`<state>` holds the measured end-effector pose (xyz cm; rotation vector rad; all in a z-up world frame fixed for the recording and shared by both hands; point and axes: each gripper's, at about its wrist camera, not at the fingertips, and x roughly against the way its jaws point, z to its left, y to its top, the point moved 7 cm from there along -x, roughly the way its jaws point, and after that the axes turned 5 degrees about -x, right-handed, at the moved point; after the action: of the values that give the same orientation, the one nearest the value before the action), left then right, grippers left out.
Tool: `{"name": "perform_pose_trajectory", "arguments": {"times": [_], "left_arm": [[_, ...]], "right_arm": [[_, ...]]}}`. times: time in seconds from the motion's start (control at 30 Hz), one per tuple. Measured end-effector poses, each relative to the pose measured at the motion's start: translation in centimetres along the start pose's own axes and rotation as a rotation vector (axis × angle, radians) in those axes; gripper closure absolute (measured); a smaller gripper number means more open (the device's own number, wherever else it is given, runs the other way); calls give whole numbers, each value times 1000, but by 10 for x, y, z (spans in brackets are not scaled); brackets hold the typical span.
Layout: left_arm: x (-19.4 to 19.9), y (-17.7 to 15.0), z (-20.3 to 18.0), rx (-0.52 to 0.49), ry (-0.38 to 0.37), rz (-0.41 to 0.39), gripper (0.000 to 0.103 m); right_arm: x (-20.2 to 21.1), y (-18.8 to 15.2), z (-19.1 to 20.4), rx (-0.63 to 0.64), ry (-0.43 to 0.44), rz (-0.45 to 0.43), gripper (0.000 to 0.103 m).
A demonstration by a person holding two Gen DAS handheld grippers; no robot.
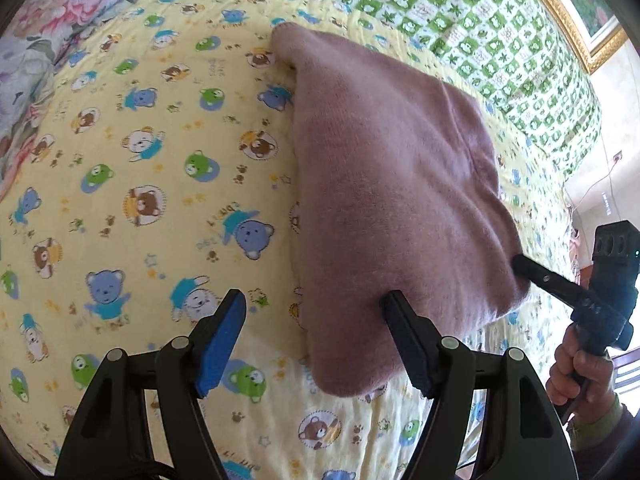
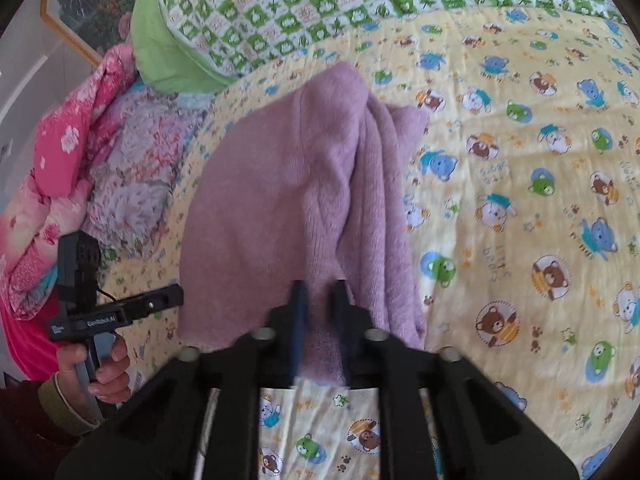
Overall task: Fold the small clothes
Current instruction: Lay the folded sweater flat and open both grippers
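Note:
A mauve knitted garment lies partly lifted over the yellow bear-print bed sheet. My left gripper is open; its right finger touches the garment's near edge, its left finger is over bare sheet. My right gripper is shut on the garment, pinching its near edge and holding it up. The right gripper also shows in the left wrist view at the garment's right corner. The left gripper shows in the right wrist view at the garment's left side.
A green checked quilt lies along the bed's far side. Pink and floral bedding is piled at one end. A framed picture hangs on the wall. The bed's edge drops off near the right hand.

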<state>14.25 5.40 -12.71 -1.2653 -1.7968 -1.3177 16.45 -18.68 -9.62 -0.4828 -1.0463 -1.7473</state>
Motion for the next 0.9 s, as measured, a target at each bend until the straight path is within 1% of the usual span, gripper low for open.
{"name": "perform_pose_trajectory", "arguments": {"times": [0.07,0.13,0.2,0.27,0.37,0.4,0.47,0.5,0.53,0.57,0.63,0.7,0.73,0.83,0.9], "left_arm": [[-5,0,-3,-8,7,13,31],[-5,1,-8,-24,8,12,31],[-6,0,-13,-50,20,17,30],[-13,-2,-16,-59,13,31,29],[-27,-8,-18,-58,4,55,29],[-31,-10,-17,-46,-5,64,29],[-29,-9,-16,-31,-17,61,29],[-24,-8,-17,-34,-17,55,29],[-19,-6,-16,-39,-14,48,29],[-13,-3,-17,-45,-8,36,30],[4,8,-16,-46,2,-8,30],[23,26,-18,-34,-15,-74,30],[29,33,-19,-29,-22,-95,30],[37,67,-33,-35,-74,-152,30],[32,83,-41,-56,-74,-165,30]], "right_arm": [[-3,-2,3,33,-19,20,99],[8,3,2,30,-37,-18,99],[18,7,-10,10,-75,-49,99],[12,2,-25,12,-119,-23,100],[-10,-15,-42,5,-155,46,100],[-16,-20,-44,-6,-154,64,100],[-15,-20,-46,-60,-130,52,98],[-11,-17,-47,-81,-120,39,95],[-5,-13,-45,-99,-100,19,90],[3,-7,-44,-106,-92,-2,88],[16,6,-40,-98,-95,-50,86],[29,30,-28,-79,-64,-112,86],[30,39,-21,-68,-44,-127,86],[20,67,4,-30,15,-132,86],[3,85,21,-4,47,-129,86]]}}
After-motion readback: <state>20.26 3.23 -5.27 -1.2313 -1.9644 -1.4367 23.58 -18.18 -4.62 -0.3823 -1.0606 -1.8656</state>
